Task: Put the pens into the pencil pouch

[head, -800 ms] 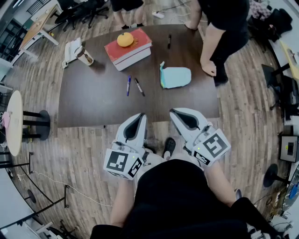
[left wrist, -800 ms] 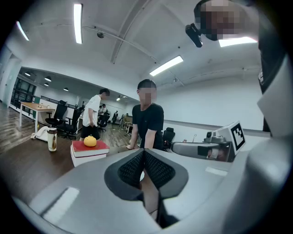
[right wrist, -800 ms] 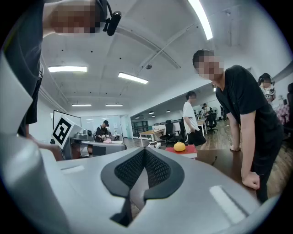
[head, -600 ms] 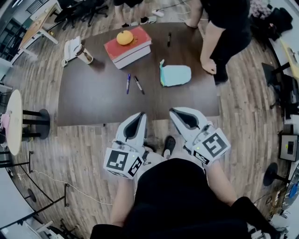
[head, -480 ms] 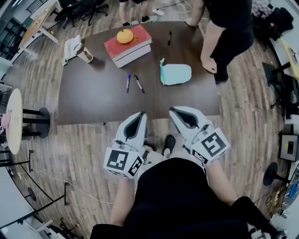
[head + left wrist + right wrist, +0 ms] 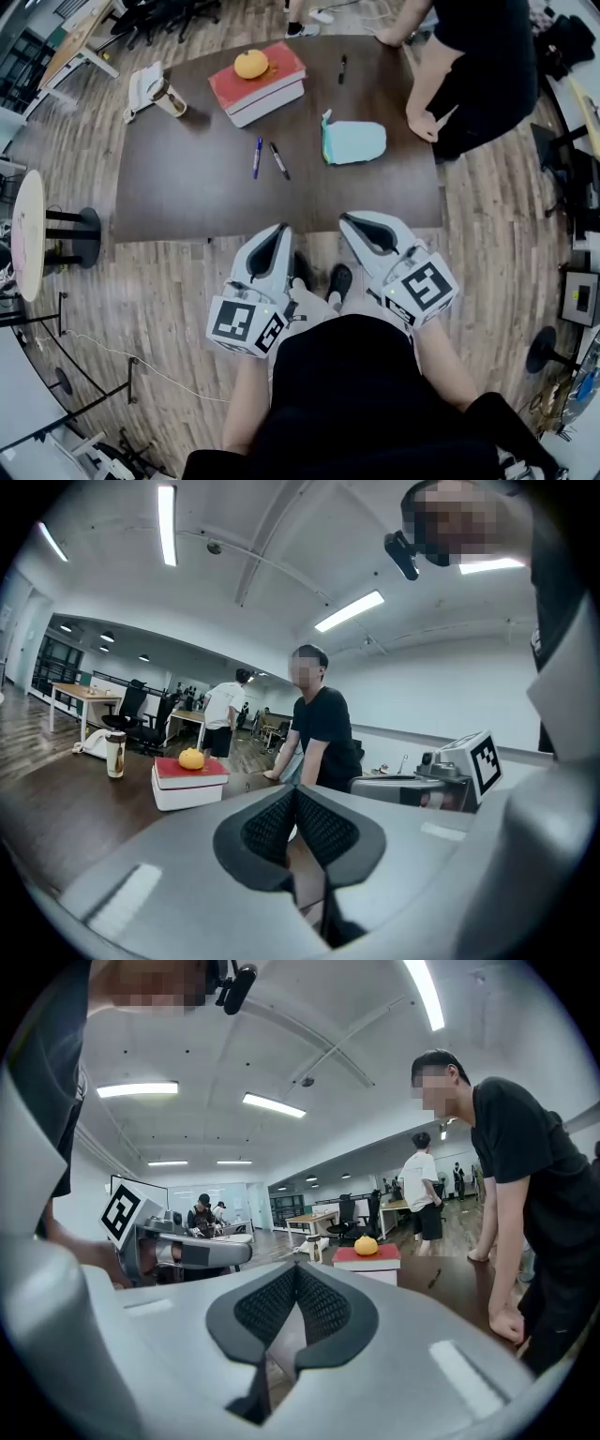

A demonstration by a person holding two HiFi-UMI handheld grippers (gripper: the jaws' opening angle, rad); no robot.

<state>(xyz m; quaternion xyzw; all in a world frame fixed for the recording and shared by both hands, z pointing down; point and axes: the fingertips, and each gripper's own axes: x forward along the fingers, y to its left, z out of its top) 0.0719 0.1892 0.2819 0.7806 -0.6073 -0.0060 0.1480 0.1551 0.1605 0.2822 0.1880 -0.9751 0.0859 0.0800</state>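
On the dark table [image 6: 187, 206], a blue pen [image 6: 257, 157] and a black pen [image 6: 279, 160] lie side by side at the middle. A third black pen [image 6: 341, 68] lies near the far edge. The light teal pouch [image 6: 354, 142] rests to the right of the pair. My left gripper [image 6: 281, 230] and right gripper [image 6: 345, 221] hang close to my body, just short of the table's near edge. Both are shut and hold nothing. The left gripper [image 6: 294, 789] has its pads pressed together, as does the right gripper [image 6: 296, 1267]. The pens and pouch are well beyond both.
A stack of books with a red cover [image 6: 258, 84] carries an orange [image 6: 250, 64] at the far left. A cup [image 6: 169, 97] stands at the table's left corner. A person in black [image 6: 469, 66] leans on the far right corner. Round side table [image 6: 26, 234] stands left.
Both grippers stay shut in nearly the same place. The person at the far right has shifted a little, and the feet beyond the far edge have moved right.
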